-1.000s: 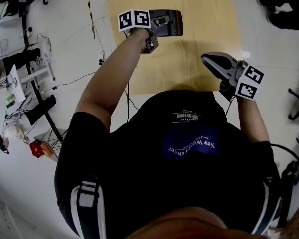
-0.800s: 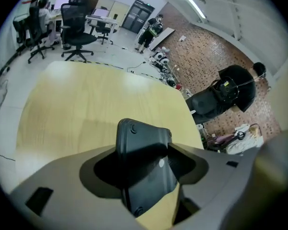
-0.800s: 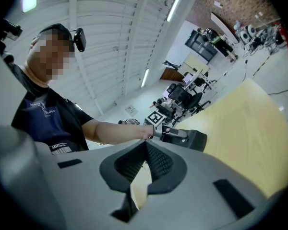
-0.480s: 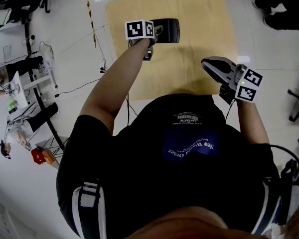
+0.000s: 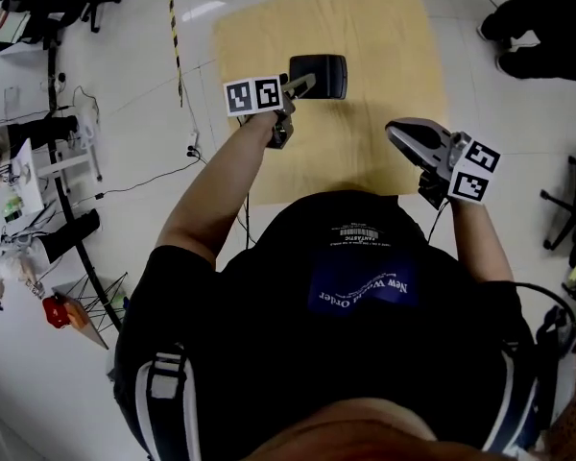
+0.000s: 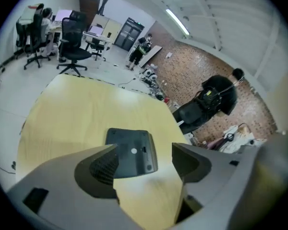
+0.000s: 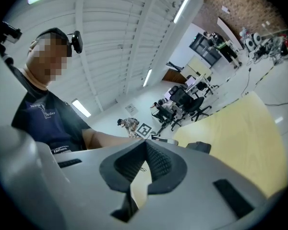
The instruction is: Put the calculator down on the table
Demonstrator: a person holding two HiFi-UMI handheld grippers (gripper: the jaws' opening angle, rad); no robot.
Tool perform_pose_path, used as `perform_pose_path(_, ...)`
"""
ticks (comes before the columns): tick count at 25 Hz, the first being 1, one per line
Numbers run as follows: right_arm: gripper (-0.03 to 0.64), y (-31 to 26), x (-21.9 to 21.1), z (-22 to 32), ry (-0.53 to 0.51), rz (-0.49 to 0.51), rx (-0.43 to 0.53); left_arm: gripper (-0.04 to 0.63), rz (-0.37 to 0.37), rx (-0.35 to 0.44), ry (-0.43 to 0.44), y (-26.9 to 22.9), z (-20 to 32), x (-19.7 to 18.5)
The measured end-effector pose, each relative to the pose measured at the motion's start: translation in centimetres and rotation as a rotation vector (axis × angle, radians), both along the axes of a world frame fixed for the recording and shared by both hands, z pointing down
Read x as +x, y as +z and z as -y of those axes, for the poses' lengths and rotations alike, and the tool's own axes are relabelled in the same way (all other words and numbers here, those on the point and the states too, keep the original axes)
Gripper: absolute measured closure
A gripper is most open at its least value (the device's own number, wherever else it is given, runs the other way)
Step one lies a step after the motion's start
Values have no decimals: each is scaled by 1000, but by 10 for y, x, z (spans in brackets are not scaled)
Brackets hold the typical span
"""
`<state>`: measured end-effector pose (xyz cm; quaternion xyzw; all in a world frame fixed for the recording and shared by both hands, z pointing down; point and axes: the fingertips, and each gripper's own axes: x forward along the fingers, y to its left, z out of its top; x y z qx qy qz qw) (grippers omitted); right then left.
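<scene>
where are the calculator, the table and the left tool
calculator (image 5: 319,75), head view, middle of its dark body
table (image 5: 384,36), head view, bare wooden top
left tool (image 6: 145,153), left gripper view, midway between its open fingertips

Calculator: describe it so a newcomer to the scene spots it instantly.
Find the light wooden table on the white floor. The calculator lies flat left of its middle, just ahead of the open left gripper. It is the only object lying there: a dark grey rectangle.

Black short-sleeved T-shirt (image 5: 259,344) with white print (image 5: 362,286) on its chest. Grey left claw (image 5: 304,85) and right claw (image 5: 399,133), each bearing a white cube (image 5: 254,95) of black square markers.
</scene>
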<state>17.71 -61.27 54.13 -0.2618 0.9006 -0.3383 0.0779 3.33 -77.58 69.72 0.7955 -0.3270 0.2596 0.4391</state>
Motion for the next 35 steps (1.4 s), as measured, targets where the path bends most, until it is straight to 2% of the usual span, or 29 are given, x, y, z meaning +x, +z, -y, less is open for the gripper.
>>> perform_pose_path(2, 634, -13, -6, 4, 4, -17, 28, 264, -145, 25, 21, -30, -19, -8)
perform_pose_path(5, 634, -41, -14, 6, 11, -51, 75, 264, -338, 133, 36, -92, -46, -35)
perform_pose_path(7, 634, -60, -15, 6, 15, -82, 111, 264, -433, 259, 52, -140, -58, -57)
perform_pose_path(10, 634, -89, -16, 7, 30, -142, 164, 271, -532, 467, 75, -214, -79, -90)
perform_pose_path(12, 634, -110, -23, 6, 44, -194, 203, 384, -589, 556, 68, -252, -102, -108)
perform_pose_path(14, 634, -133, -31, 9, 51, -242, 263, 525, -674, 612, 53, -273, -123, -119)
perform_pose_path(16, 634, -151, -41, 9, 54, -268, 312, 588, -737, 635, 45, -278, -143, -126)
perform_pose_path(21, 634, -142, -68, -20, 64, -265, 267, 588, -736, 640, 83, -277, -195, -138)
perform_pose_path(25, 634, -132, -71, -21, 69, -289, 260, 588, -727, 686, 129, -283, -200, -130)
perform_pose_path(28, 634, -128, -73, -28, 65, -328, 271, 588, -721, 689, 156, -285, -205, -125)
perform_pose_path(35, 634, -130, -75, -38, 61, -339, 276, 588, -704, 689, 175, -286, -209, -130)
